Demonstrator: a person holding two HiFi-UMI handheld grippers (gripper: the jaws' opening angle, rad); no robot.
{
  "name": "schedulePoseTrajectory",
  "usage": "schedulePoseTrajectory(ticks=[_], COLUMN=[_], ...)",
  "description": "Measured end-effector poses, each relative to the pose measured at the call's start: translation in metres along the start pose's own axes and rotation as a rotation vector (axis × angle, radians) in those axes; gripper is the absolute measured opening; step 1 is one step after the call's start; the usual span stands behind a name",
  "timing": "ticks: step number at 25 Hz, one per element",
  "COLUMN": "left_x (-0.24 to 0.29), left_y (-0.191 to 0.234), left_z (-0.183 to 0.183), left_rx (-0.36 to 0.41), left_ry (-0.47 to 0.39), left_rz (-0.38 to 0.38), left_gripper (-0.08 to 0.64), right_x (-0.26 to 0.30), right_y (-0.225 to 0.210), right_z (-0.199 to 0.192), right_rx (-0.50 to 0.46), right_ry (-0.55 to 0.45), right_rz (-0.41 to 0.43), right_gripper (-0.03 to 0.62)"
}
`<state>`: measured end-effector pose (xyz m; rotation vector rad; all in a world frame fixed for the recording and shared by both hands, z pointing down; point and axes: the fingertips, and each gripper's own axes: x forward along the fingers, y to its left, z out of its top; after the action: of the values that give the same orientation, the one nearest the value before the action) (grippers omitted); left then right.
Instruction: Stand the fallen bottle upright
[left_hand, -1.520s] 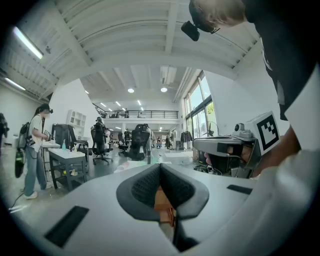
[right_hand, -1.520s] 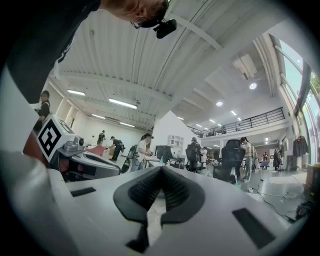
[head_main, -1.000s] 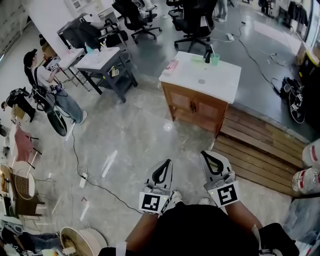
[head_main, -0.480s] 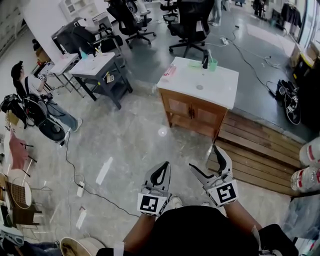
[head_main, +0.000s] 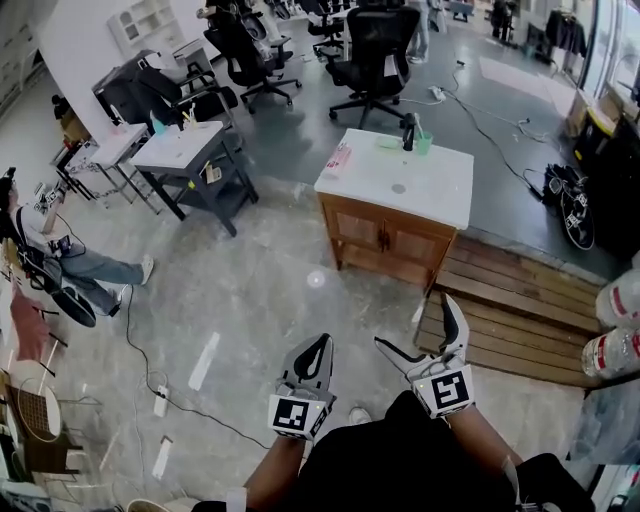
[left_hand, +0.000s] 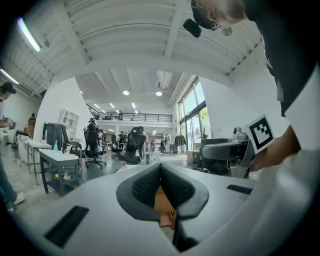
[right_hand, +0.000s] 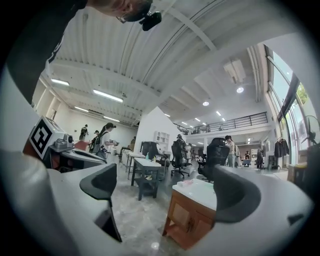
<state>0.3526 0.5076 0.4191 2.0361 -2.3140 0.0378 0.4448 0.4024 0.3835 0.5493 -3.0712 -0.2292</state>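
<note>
The fallen bottle (head_main: 340, 159), white with a pink label, lies on its side at the left edge of a wooden cabinet's white top (head_main: 440, 185). It also shows as a small pinkish shape (right_hand: 188, 183) in the right gripper view. A dark tap (head_main: 408, 130) and a green cup (head_main: 426, 144) stand at the back of that top. My left gripper (head_main: 320, 343) is held low in front of me, well short of the cabinet, jaws shut with nothing in them (left_hand: 160, 167). My right gripper (head_main: 415, 322) is beside it; its jaws are opening, empty, and point level at the cabinet (right_hand: 165, 175).
Wooden planks (head_main: 520, 320) lie on the floor right of the cabinet. A grey table (head_main: 190, 145) and office chairs (head_main: 375, 50) stand beyond. A cable with a power strip (head_main: 160, 400) crosses the floor at left. A seated person (head_main: 70, 265) is far left.
The right gripper's jaws have gone from shut to wide apart. Both grippers and the view have moved forward, toward the cabinet. The left gripper stays shut.
</note>
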Motion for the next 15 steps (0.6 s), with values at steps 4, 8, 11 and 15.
schedulePoseTrajectory(ticks=[4,8,11,15], left_x=[0.013,0.037,0.057,0.087], left_y=[0.017,0.035,0.051,0.068], left_z=[-0.007,-0.012,-0.013,-0.007], left_rx=[-0.008,-0.015,-0.014,-0.011], left_ry=[0.006,0.018,0.025,0.02], left_rz=[0.005,0.012,0.025,0.032], left_gripper=[0.015,0.015,0.015,0.015], right_x=[0.018,0.045,0.07,0.101], right_y=[-0.004,-0.016,-0.026,-0.045], right_z=[-0.006,-0.022,-0.028,-0.032], right_rx=[0.001,-0.004,0.007,0.003], right_ry=[-0.004,0.041,0.043,0.045], right_rz=[-0.001,0.013,0.023,0.033], right_gripper=[0.598,0.598,0.598,0.598])
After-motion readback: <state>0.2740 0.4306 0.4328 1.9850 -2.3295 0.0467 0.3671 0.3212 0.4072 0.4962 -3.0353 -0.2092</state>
